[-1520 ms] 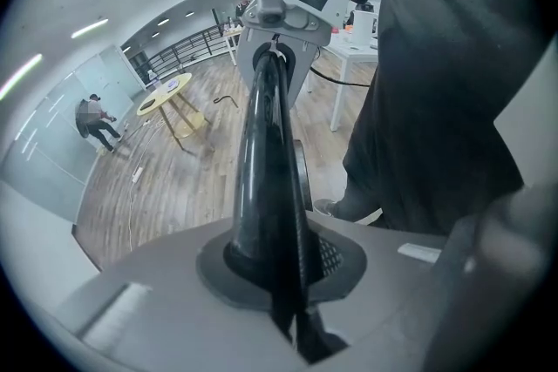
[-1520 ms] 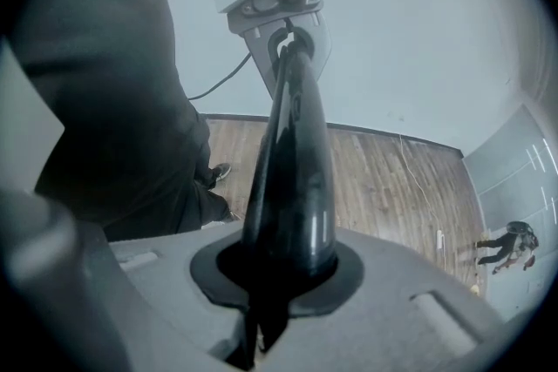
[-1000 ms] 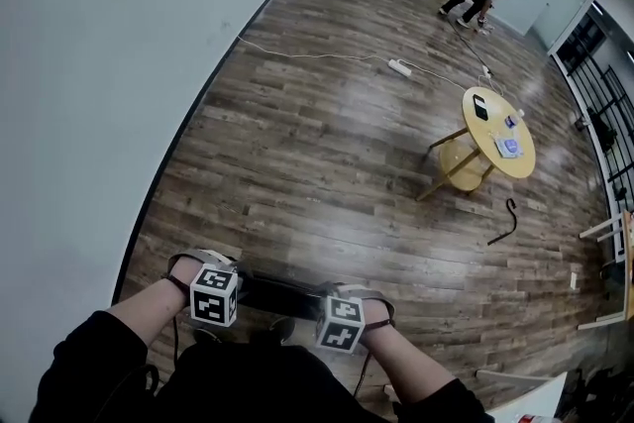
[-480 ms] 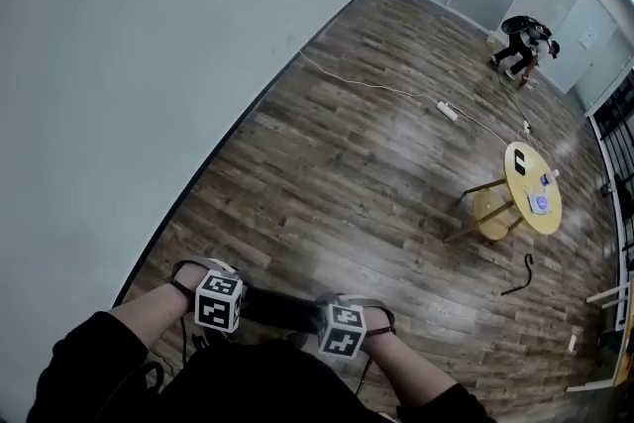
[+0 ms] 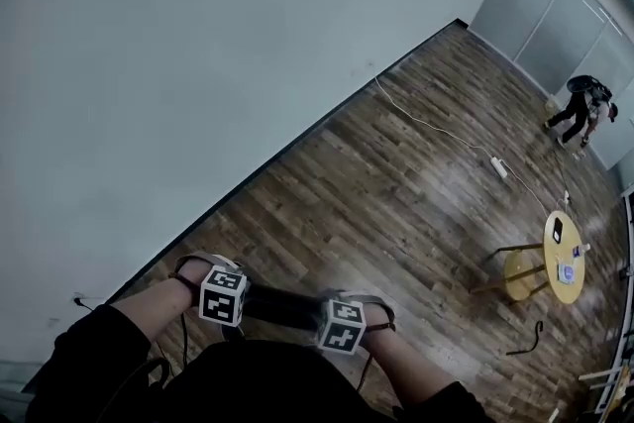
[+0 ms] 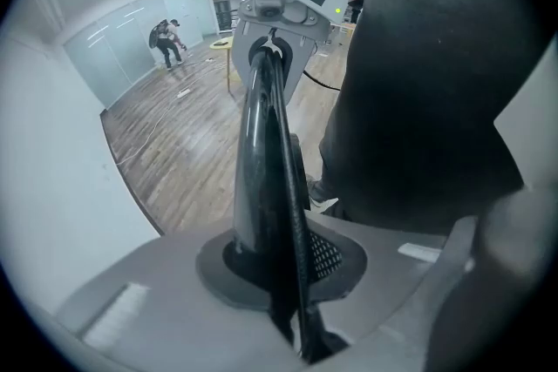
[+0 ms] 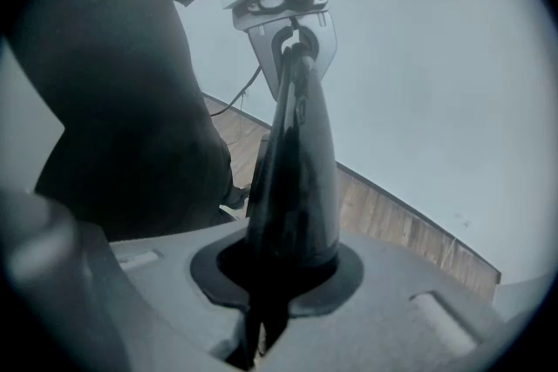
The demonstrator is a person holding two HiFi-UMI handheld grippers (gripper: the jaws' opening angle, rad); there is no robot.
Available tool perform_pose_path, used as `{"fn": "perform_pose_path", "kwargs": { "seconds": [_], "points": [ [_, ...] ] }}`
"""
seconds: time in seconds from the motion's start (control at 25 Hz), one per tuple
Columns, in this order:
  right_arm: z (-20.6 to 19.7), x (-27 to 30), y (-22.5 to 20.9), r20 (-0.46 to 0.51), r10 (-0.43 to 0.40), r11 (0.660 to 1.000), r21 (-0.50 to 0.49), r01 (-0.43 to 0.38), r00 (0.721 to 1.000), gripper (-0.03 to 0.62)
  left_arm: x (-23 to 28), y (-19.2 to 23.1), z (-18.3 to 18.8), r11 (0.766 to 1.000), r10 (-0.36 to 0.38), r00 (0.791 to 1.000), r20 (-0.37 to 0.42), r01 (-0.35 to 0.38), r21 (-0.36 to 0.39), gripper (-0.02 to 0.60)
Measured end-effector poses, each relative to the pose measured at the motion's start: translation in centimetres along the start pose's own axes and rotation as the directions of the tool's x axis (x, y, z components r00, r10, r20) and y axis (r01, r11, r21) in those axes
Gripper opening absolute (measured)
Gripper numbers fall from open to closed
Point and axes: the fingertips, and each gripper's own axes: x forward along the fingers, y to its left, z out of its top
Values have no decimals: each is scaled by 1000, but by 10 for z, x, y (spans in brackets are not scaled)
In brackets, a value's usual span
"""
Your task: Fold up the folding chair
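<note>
1. Wall [image 5: 198,64]: a plain white surface fills the left and upper part of the head view. It meets the wooden floor [image 5: 396,203] along a dark skirting line.
2. Left gripper [image 5: 223,296]: it is positioned at the near edge of the floor, close to the operator's body, with its marker cube facing up. In the left gripper view its jaws are pressed onto a thin black panel that passes between them. This gripper is pinching the folding chair [image 5: 282,307].
3. Folding chair: it is located between the two grippers and spans from one to the other as a black bar. Both gripper views show it edge-on as a narrow, flat black panel, with the opposite gripper clamped at its far end.
4. Right gripper [image 5: 343,326]: it is located just right of the chair's bar, with its marker cube facing up. In the right gripper view its jaws are closed on the same black panel, pinching it.
5. Cable [image 5: 426,122]: a white lead runs across the floor near the wall edge to a power strip [image 5: 500,167].
6. Round table [image 5: 557,253]: a yellow table stands toward the floor's right edge and carries small items. A black curved object [image 5: 527,339] lies on the floor below it.
7. Second person [image 5: 584,107]: this person is bent over at the far right corner of the floor.
</note>
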Motion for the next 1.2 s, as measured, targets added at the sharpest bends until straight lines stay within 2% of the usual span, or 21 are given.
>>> {"fn": "perform_pose_path", "kwargs": {
  "seconds": [0.16,0.36,0.68,0.92,1.2],
  "points": [
    [44,17,-11,2,31,995,-99,-31,1000,49,-14,-8,-45,995,35,999,-6,-36,-96,44],
    [105,40,-19,0,71,977,-202,-70,997,48,-33,-23,-104,977,69,998,-13,-70,-203,44],
    [201,74,-19,-22,138,924,-357,-136,990,48,-61,-55,-192,922,114,993,-31,-117,-369,44],
    [261,96,-17,-42,183,864,-470,-181,982,48,-79,-79,-244,860,140,989,-56,-149,-488,46],
    [319,117,-24,-64,236,762,-607,-225,970,48,-94,-96,-290,754,172,981,-94,-192,-628,46]
  ]
}}
